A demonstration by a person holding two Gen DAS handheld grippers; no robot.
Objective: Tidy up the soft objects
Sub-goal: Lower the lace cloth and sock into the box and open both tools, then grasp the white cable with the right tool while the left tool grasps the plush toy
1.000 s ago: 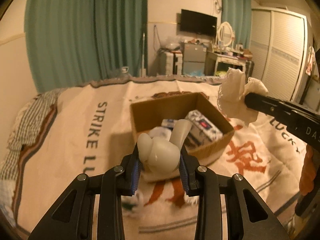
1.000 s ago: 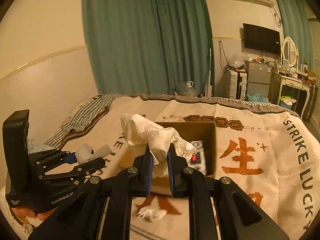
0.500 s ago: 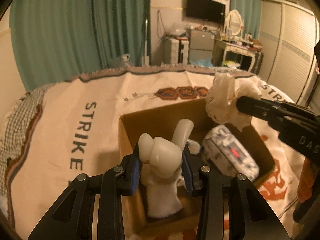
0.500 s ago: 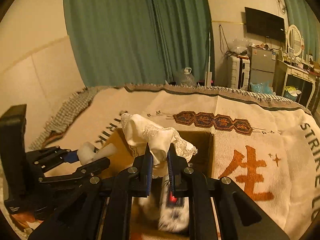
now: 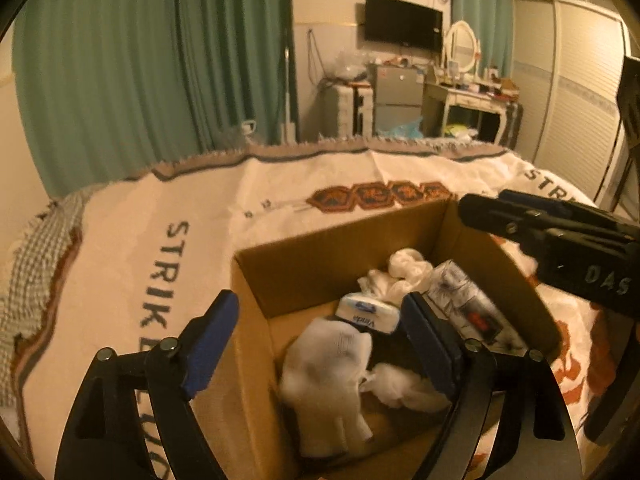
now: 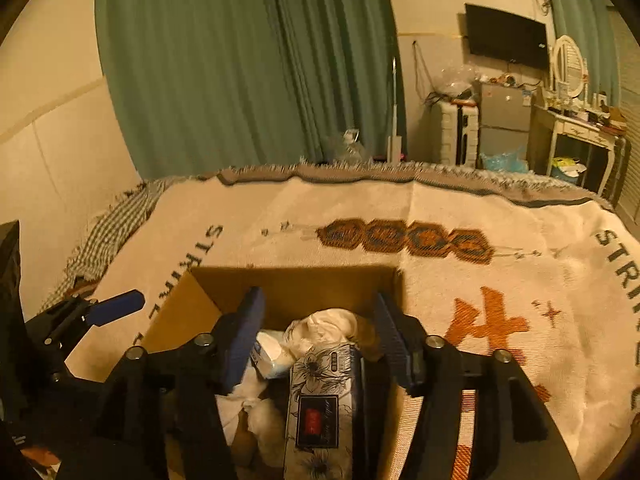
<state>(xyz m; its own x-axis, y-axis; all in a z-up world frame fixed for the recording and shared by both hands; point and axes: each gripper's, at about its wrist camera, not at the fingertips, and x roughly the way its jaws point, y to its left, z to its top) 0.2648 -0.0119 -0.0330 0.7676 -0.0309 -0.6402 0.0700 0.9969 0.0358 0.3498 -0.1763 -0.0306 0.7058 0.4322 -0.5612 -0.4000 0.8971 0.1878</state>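
An open cardboard box (image 5: 320,248) sits on the bed blanket. In it lie a white glove (image 5: 332,372), a white lace cloth (image 5: 404,276), a floral tissue pack (image 5: 468,308) and a small blue-and-white tissue pack (image 5: 366,316). My left gripper (image 5: 320,336) is open and empty over the box's near left corner. My right gripper (image 6: 318,340) is open and empty above the box (image 6: 296,284), with the lace cloth (image 6: 328,326) and the floral tissue pack (image 6: 320,396) below it. The right gripper also shows in the left wrist view (image 5: 552,232).
A cream blanket (image 5: 168,232) with dark lettering and orange characters covers the bed. Green curtains (image 5: 152,60) hang behind. A wardrobe (image 5: 580,80), a dressing table (image 5: 472,96) and a wall TV (image 5: 402,24) stand at the far right.
Both grippers moved over the box and opened. The white glove dropped from the left gripper into the box, and the lace cloth dropped from the right gripper into the box.
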